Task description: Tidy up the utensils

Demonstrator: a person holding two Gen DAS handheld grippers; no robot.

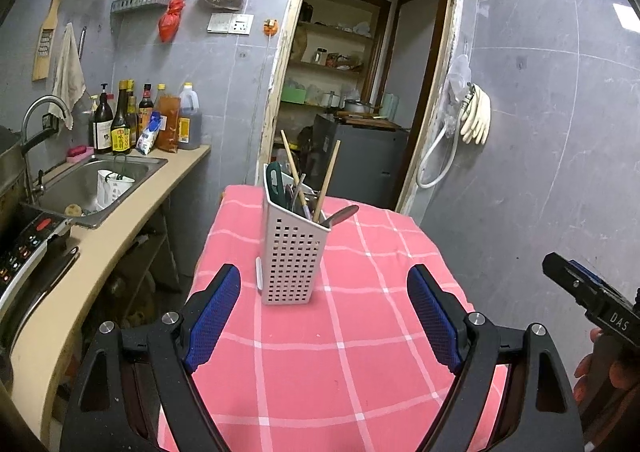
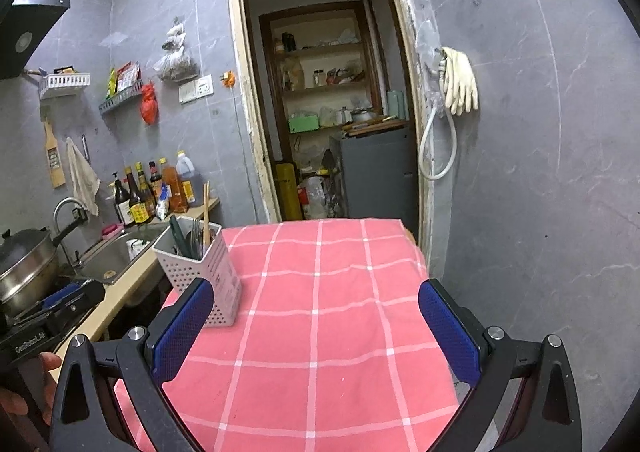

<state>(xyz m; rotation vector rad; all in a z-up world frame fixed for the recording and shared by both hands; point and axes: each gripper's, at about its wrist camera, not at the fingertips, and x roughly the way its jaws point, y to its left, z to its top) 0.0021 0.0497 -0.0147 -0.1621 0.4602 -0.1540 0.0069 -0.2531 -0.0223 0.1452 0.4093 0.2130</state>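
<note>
Utensil holder [image 1: 291, 248] upright, pink tablecloth [image 1: 360, 352]

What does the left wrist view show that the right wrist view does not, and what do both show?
Only the left wrist view shows the metal spoon leaning out of the utensil holder. Only the right wrist view shows the covered pot on the stove. Both show the holder on the pink checked tablecloth, the sink and the hanging gloves.
</note>
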